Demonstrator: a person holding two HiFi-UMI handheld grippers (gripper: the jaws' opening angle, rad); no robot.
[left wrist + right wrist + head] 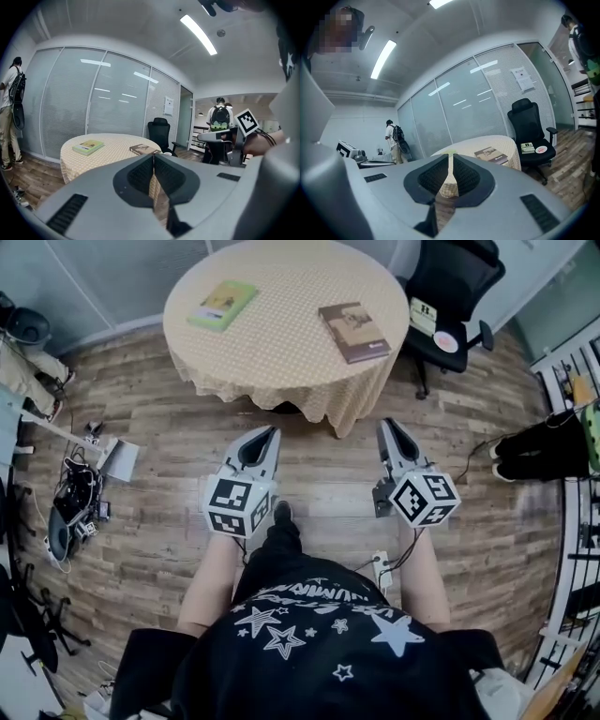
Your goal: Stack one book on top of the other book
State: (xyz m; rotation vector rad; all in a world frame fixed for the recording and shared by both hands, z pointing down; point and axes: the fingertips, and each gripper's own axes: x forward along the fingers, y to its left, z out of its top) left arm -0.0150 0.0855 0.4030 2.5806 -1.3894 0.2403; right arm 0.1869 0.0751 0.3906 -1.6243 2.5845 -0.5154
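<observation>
A green book (222,304) lies on the left of the round table (281,362), which has a yellow checked cloth; a brown book (353,331) lies on its right. The books are apart. My left gripper (272,433) and right gripper (387,425) are over the wooden floor, short of the table's near edge, side by side, both shut and empty. The left gripper view has its jaws (153,155) closed, with the green book (88,146) and brown book (143,149) beyond. The right gripper (451,157) points at the table, the brown book (491,153) to its right.
A black office chair (450,287) with small items on its seat stands right of the table. Cables and gear (75,507) lie on the floor at left, a power strip (380,568) near my feet. A person with a backpack (14,103) stands by the glass wall.
</observation>
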